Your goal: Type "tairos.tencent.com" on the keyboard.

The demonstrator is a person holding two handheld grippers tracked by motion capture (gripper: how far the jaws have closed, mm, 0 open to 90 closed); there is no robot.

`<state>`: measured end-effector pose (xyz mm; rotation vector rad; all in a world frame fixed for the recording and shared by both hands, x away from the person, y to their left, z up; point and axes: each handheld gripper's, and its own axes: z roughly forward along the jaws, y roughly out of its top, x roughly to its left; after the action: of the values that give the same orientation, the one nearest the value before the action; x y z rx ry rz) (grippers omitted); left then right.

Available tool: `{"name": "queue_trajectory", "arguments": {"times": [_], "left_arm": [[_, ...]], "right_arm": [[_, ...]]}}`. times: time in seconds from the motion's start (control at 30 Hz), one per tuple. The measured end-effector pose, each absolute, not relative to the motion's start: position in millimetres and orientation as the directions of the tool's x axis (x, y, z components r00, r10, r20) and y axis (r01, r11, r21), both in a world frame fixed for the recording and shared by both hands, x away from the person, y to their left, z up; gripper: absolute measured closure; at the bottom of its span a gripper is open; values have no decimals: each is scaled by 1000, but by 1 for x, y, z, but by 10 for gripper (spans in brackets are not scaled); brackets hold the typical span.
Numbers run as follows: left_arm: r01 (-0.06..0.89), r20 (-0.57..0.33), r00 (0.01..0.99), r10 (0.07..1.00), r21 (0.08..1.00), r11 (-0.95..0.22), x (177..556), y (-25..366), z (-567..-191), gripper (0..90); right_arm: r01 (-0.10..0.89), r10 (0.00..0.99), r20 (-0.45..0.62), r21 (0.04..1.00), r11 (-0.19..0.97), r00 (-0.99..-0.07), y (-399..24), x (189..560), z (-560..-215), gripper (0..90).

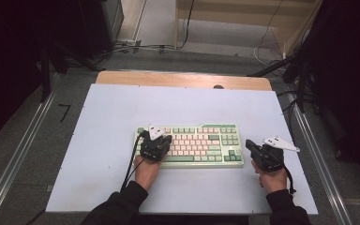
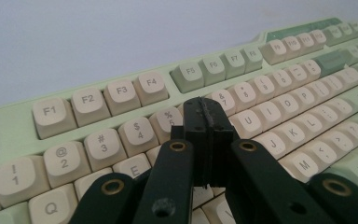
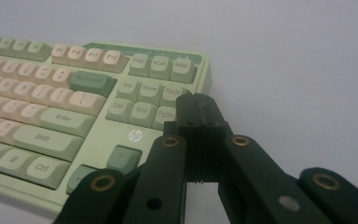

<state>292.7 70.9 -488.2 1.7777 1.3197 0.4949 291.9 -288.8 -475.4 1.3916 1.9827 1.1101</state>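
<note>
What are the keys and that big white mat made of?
The keys look like matte plastic: smooth, rounded tops with printed letters and a soft sheen. The mat looks like a thin, flat, matte sheet, perhaps plastic or card; its look leaves that open.

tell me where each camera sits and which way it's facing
High view: fixed above the person's side, looking forward and down on the pale table; both forearms, left tongs and right tongs show.
Left gripper view: rides the left tongs, looking along shut black jaws above the number row.
Right gripper view: rides the right tongs, shut, at the right end by the navigation keys.
Shared: all three show the green and cream plastic keyboard.
</note>
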Motion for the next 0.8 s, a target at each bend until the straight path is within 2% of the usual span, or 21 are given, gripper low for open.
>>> {"name": "queue_trajectory", "arguments": {"times": [0.37, 0.8], "left_arm": [[570, -171, 359, 917, 819, -70, 287, 77, -483, 900], [562, -187, 332, 925, 826, -35, 270, 107, -476, 900]], "right_arm": [[533, 904, 77, 828, 177, -420, -267, 292, -473, 873], [521, 879, 75, 828, 209, -471, -241, 296, -473, 873]]}}
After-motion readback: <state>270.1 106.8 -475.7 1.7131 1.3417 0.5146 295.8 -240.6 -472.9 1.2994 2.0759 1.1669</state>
